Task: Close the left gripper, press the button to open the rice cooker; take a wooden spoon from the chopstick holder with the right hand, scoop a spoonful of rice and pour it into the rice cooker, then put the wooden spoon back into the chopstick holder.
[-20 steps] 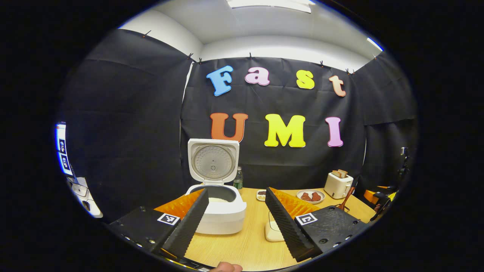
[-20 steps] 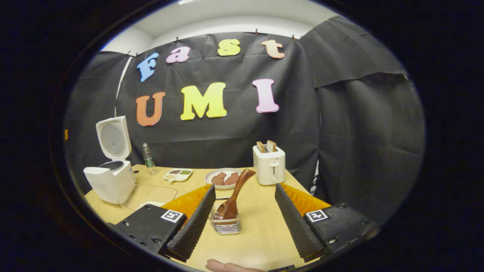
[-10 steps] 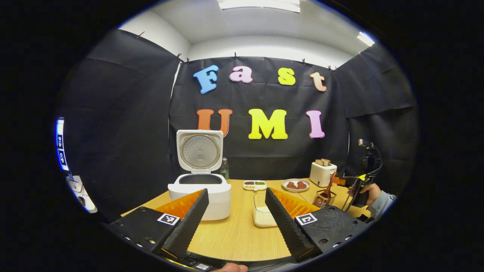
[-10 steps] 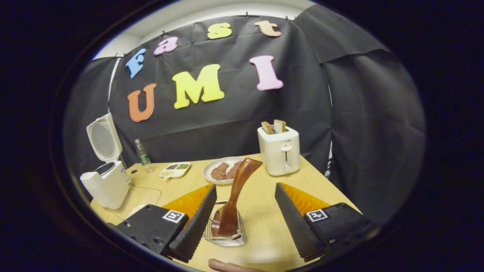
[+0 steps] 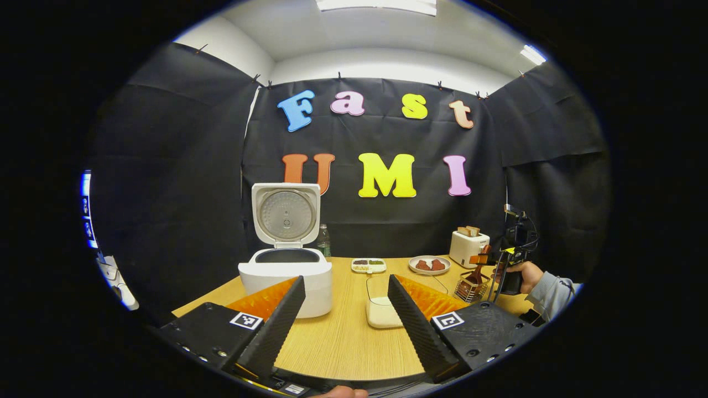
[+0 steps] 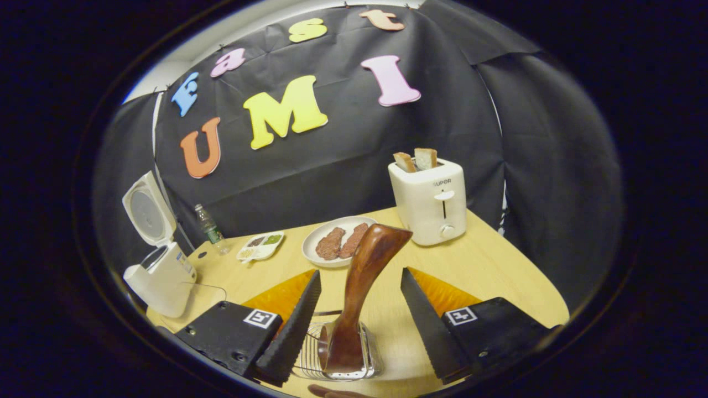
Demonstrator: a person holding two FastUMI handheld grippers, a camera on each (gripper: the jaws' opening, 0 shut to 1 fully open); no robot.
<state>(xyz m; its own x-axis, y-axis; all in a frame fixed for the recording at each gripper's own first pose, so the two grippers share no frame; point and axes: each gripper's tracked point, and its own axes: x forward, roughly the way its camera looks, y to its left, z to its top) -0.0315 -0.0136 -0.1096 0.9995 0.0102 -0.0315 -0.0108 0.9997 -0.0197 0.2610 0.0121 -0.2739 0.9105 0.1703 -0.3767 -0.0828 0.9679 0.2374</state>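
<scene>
Right tool (image 6: 359, 309): fingers spread, flanking the wooden spoon (image 6: 359, 287), not touching.
Wooden spoon: standing tilted in the chopstick holder (image 6: 368, 354) on the bench (image 6: 487, 265).
Left tool (image 5: 345, 315): fingers spread, holding nothing.
Rice cooker (image 5: 287, 271): sitting beyond, lid up.

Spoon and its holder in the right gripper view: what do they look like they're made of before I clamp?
The wooden spoon looks like dark, glossy finished wood: brown grain tones and a sheen along the handle. The chopstick holder looks like bare metal wire, thin shiny bars forming an open basket. The right gripper stands open around the handle, so expect a smooth, possibly slippery surface.
</scene>
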